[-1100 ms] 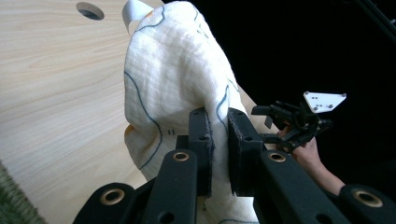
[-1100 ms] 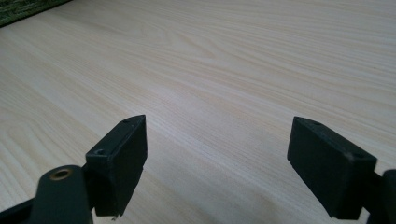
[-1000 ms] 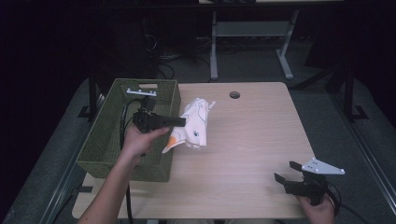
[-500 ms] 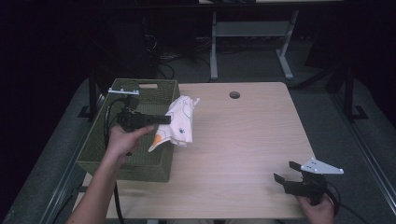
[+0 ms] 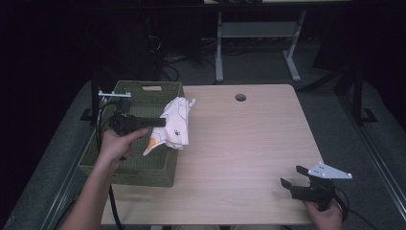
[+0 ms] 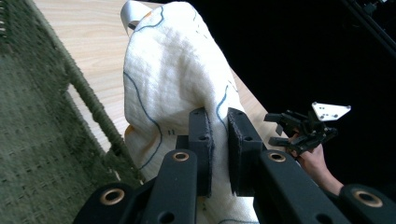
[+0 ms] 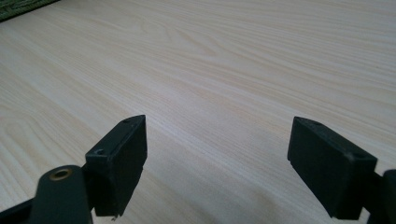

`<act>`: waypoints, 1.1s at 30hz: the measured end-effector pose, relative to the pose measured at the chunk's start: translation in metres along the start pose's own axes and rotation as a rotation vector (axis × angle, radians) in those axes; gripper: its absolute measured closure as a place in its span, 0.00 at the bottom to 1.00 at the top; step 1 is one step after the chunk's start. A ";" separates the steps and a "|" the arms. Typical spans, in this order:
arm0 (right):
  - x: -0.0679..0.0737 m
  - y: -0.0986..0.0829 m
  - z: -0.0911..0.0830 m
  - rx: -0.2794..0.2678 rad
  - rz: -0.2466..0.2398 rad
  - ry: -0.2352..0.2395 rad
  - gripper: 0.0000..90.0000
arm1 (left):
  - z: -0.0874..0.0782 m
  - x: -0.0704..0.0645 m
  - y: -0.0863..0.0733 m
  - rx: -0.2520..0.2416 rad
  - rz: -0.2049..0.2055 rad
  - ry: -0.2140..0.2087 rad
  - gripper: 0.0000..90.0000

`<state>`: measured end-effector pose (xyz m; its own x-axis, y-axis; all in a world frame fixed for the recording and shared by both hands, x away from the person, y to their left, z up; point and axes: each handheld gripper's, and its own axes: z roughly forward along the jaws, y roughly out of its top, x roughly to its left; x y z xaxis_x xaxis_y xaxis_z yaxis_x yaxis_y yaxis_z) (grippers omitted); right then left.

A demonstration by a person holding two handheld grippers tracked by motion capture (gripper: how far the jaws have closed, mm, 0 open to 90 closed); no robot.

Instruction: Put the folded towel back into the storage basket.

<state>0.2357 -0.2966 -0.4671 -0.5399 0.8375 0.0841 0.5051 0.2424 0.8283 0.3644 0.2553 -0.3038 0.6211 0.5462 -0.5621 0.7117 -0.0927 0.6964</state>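
Note:
A white cloth (image 5: pixel 173 125) with thin blue lines and an orange patch hangs over the right rim of the green woven basket (image 5: pixel 143 168). My left gripper (image 5: pixel 163 122) is shut on the cloth, held above the basket's right side. In the left gripper view the cloth (image 6: pixel 173 79) drapes over the two closed jaws of the left gripper (image 6: pixel 219 116), with the basket's wall (image 6: pixel 42 140) to the left. My right gripper (image 5: pixel 293 176) rests low over the table's front right corner, open and holding nothing. In its own view the right gripper (image 7: pixel 219 140) shows only bare wood between the pads.
The light wooden table (image 5: pixel 249 143) has a round cable hole (image 5: pixel 240 97) near its far edge. The basket stands on the table's left side. Behind the table a white desk frame (image 5: pixel 258 33) stands on the dark floor.
My left gripper has carried the cloth leftward, from over the table to above the basket's right rim. The right gripper has stayed in place, open.

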 end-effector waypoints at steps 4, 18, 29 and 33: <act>0.000 0.000 0.000 0.002 -0.002 -0.001 0.22 | -0.007 0.002 -0.001 0.000 -0.004 0.008 0.91; -0.002 0.001 -0.001 -0.006 -0.005 -0.005 0.22 | -0.021 0.013 -0.005 0.003 -0.019 0.045 0.91; 0.000 0.003 0.002 0.001 -0.021 -0.005 0.21 | -0.035 0.031 -0.017 -0.010 -0.059 0.076 0.91; 0.001 0.003 0.002 0.006 -0.026 -0.008 0.22 | -0.040 0.037 -0.018 -0.013 -0.063 0.085 0.91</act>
<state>0.2378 -0.2938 -0.4657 -0.5472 0.8349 0.0584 0.4952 0.2667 0.8269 0.3612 0.3108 -0.3194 0.5450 0.6196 -0.5649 0.7437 -0.0461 0.6669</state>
